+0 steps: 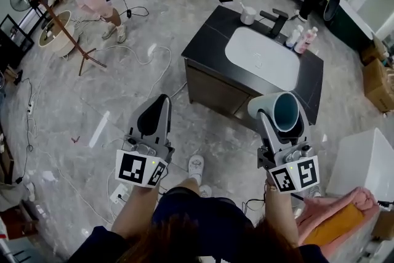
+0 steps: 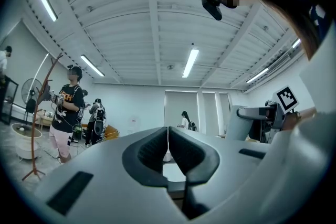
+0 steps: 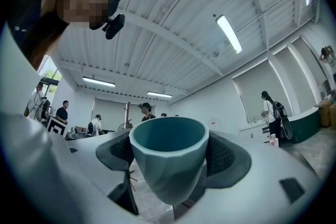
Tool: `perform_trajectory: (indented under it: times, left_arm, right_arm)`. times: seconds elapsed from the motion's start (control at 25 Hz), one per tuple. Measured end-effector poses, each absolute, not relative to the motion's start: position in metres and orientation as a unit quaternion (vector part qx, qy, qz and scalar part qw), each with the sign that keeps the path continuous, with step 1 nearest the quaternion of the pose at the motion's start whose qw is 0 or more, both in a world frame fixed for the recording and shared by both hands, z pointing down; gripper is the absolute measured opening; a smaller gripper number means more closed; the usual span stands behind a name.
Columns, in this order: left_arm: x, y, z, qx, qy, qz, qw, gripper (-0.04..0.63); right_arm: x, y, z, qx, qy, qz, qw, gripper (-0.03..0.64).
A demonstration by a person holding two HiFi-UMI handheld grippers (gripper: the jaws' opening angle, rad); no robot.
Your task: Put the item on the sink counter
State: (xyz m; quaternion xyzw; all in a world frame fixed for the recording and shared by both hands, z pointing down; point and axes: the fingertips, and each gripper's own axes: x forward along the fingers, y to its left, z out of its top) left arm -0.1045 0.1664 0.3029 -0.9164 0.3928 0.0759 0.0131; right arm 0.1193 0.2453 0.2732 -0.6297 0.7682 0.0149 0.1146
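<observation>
Though seemingly tilted, cup [image 1: 283, 111] fills right hand-held gripper [image 3: 168, 162].

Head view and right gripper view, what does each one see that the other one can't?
Only the head view shows the white oval basin set in the black sink counter, and the crumpled pink cloth at the lower right. Only the right gripper view shows the white ribbed ceiling and its long strip light. Both show the teal faceted cup clamped in the tongs of the right gripper.
</observation>
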Motion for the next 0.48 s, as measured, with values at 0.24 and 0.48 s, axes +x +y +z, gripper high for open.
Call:
perform_trajectory:
  times: [0.24,0.48]
  left_arm:
    - [-0.087,0.089,0.296,-0.921,0.380,0.087,0.019,0.023]
    - [-0.083,0.038,0.292,-0.923,0.373,0.091,0.020,0.023]
  right_arm:
    - [0.129,0.173,0.266,-0.633,0.764,0.024,0.122,0.399]
    - [0.131,0.123,0.259,-0.635,0.760,0.027,0.131,0.399]
